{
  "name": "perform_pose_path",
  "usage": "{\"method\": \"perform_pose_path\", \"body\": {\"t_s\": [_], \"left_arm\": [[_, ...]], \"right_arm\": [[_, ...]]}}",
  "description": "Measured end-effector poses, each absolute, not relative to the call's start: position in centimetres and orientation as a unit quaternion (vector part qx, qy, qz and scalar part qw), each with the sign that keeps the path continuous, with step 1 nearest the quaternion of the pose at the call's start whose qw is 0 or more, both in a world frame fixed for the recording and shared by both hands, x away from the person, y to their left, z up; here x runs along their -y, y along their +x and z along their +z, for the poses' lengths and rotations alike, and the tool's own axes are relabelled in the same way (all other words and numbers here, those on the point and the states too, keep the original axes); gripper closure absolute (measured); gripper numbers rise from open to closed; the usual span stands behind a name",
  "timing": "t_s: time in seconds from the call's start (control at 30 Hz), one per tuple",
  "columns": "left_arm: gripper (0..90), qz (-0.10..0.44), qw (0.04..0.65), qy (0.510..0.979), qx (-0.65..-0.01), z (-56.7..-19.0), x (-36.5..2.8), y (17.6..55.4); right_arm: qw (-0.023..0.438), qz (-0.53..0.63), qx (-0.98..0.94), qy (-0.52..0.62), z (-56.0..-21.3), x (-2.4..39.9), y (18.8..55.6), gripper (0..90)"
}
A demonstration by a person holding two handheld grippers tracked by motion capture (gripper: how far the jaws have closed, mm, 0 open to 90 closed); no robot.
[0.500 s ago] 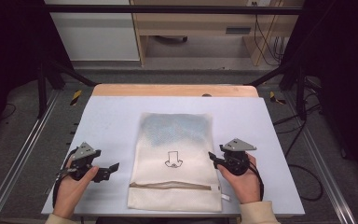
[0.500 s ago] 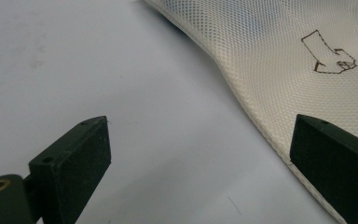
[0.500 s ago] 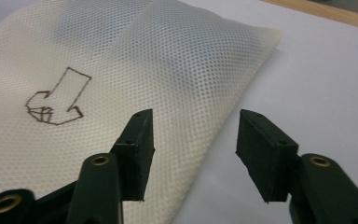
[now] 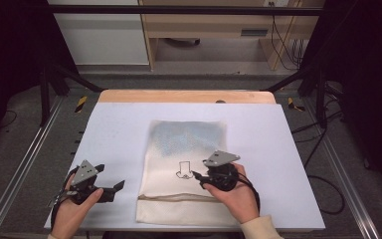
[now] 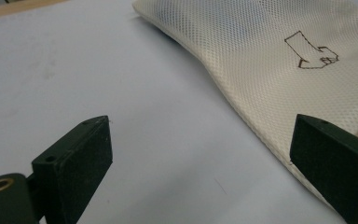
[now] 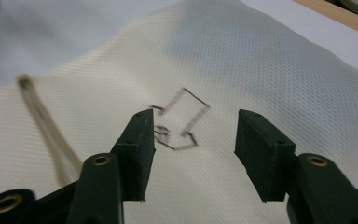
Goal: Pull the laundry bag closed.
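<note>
The mesh bag (image 4: 186, 169) lies flat at the frame's centre; something bluish inside its upper half is too blurred to identify. My right gripper (image 4: 197, 177) hovers over its printed emblem (image 4: 183, 170), jaws half spread, pinching nothing. My left gripper (image 4: 118, 186), lower left, gapes wide beside it.

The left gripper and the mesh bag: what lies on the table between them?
Nothing. In the high view, bare white table separates the left gripper from the mesh bag. The left gripper view shows its open jaws over bare surface beside the bag's edge.
</note>
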State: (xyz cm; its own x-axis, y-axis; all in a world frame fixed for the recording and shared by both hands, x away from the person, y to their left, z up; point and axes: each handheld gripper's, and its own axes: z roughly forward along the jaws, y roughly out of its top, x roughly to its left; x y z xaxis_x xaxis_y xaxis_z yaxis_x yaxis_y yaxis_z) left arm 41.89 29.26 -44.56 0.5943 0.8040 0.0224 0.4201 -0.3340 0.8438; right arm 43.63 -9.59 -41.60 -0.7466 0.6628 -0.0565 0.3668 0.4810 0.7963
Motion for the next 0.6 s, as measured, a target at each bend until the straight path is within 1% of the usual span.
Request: {"method": "perform_pose_path", "body": {"t_s": [0.1,0.17,0.2,0.27,0.37,0.43,0.53,0.6], "left_arm": [[6.4,0.224,0.425,0.785,-0.392,-44.7,-29.4,42.4],[7.6,0.205,0.420,0.789,-0.398,-45.1,-29.7,42.3],[7.6,0.205,0.420,0.789,-0.398,-45.1,-29.7,42.3],[7.6,0.202,0.421,0.788,-0.401,-45.1,-30.0,42.2],[7.6,0.213,0.436,0.774,-0.406,-44.5,-30.4,41.9],[7.3,0.221,0.438,0.770,-0.407,-44.3,-30.8,41.6],[7.2,0.221,0.437,0.767,-0.416,-44.4,-31.3,41.4],[7.3,0.220,0.435,0.762,-0.425,-44.5,-31.5,41.3]], "right_arm": [[0.175,0.392,-0.861,0.272,-40.9,7.0,43.6,55.1],[0.165,0.381,-0.877,0.241,-40.2,4.8,43.9,57.5],[0.165,0.381,-0.877,0.241,-40.2,4.8,43.9,57.5],[0.169,0.372,-0.883,0.232,-39.7,3.4,44.3,57.4],[0.152,0.367,-0.893,0.213,-38.6,1.7,44.8,57.9],[0.149,0.351,-0.905,0.189,-37.8,0.3,45.0,59.2],[0.145,0.344,-0.911,0.179,-37.5,-0.4,45.0,60.9],[0.132,0.337,-0.916,0.174,-37.7,-1.2,44.8,62.4]]}}
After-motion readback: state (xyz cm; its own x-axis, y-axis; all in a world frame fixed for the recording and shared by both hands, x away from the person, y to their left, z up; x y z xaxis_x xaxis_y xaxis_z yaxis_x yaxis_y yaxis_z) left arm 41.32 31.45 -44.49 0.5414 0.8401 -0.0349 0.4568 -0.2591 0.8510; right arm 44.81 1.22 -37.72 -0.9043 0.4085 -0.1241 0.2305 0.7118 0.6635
